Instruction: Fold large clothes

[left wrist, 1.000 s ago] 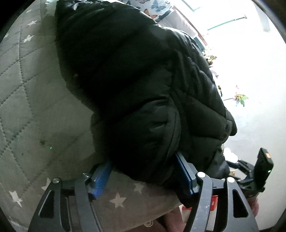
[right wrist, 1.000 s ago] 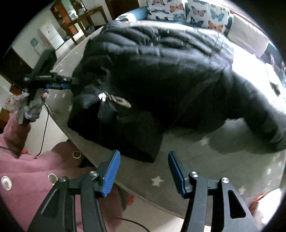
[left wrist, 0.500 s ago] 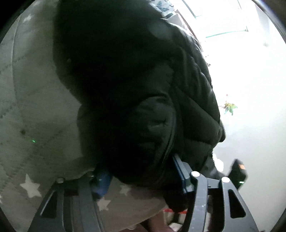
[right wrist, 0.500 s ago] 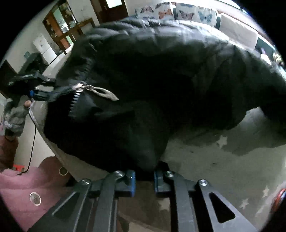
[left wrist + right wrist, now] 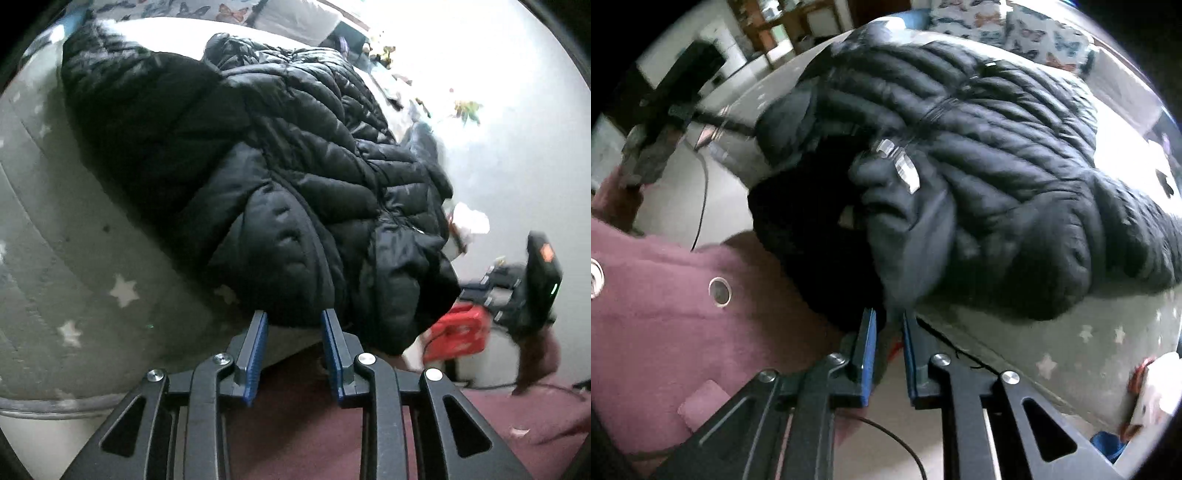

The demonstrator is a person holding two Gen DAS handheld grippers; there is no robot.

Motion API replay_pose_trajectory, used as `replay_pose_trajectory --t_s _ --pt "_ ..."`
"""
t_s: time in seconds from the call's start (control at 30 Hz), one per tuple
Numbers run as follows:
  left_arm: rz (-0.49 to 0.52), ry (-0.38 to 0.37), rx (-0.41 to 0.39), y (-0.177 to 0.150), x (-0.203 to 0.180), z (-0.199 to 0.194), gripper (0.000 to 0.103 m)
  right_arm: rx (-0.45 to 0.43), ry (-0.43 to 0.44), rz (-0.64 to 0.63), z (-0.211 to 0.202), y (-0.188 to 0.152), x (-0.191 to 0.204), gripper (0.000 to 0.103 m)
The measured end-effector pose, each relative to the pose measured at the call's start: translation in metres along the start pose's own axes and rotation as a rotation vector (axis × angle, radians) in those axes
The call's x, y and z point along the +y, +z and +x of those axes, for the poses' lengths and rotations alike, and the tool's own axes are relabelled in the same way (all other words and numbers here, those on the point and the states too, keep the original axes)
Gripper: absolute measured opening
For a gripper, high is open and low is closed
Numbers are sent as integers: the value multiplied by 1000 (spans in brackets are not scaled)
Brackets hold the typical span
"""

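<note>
While left gripper (image 5: 291, 325) closes on jacket (image 5: 280, 177) hem at bed (image 5: 55, 221) edge, right gripper (image 5: 888, 325) clamps hem: lift evenly.

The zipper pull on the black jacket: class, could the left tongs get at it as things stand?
Probably not: the left tongs are closing on the black jacket hem, and the zipper pull sits across its puffy folds.

Left wrist view: we look steeply down along the left gripper (image 5: 293, 325), close over the jacket (image 5: 280, 177) at the bed (image 5: 55, 229) edge. Right wrist view: we look down equally near at the jacket hem. Both share the jacket; each seems to catch the other gripper, blurred.
</note>
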State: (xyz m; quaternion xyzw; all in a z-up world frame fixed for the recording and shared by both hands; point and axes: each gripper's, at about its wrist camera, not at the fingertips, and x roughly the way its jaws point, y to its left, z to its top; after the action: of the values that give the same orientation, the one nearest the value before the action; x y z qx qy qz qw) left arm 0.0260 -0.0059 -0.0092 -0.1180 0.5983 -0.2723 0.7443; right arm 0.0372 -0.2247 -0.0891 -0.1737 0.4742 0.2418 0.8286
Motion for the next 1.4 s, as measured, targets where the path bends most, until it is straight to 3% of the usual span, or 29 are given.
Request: replay_pose_trajectory --t_s 0.07,0.17,0.23,0.27,0.43,0.53,0.63,0.7,0.83,1.0,1.07,1.1,1.13,1.23,1.33,1.4 --pt "10 -33 -29 8 -7 -15 33 -29 33 24 -14 9 -17 16" --pt "49 -24 -131 23 -31 -41 43 -132 -27 62 -34 29 -36 23" --pt "30 -14 -203 43 -24 -62 77 -190 -40 99 -37 41 -48 34" --pt "9 -17 -239 58 -16 -72 80 -212 -49 126 -33 52 -59 41" --pt "-140 -38 -285 147 24 -80 80 -206 -46 226 2 63 -89 42" --pt "-223 8 -267 202 57 -69 80 -180 -64 242 21 72 -102 42" --pt "-287 -11 -209 256 83 -35 80 -169 -64 240 31 70 -110 42" --pt "-339 -1 -187 281 101 -13 80 -160 -60 237 37 73 -114 42" --pt "-366 -35 -70 320 120 42 80 -140 -51 222 47 76 -118 42" --pt "-381 54 -23 341 131 84 80 -119 -43 209 55 77 -121 42" --pt "-390 75 -24 345 135 97 70 -115 -36 211 57 78 -123 42" --pt "-373 68 -33 347 136 102 41 -115 -35 211 57 78 -124 42" --pt "-359 76 -34 347 136 105 30 -116 -35 210 57 79 -124 42" --pt "-355 88 -118 349 138 91 18 -119 -44 204 55 81 -124 42" --pt "-288 154 -280 361 130 45 16 -143 -75 177 48 86 -122 42" --pt "-243 137 -339 374 124 18 16 -179 -104 164 42 92 -123 42"
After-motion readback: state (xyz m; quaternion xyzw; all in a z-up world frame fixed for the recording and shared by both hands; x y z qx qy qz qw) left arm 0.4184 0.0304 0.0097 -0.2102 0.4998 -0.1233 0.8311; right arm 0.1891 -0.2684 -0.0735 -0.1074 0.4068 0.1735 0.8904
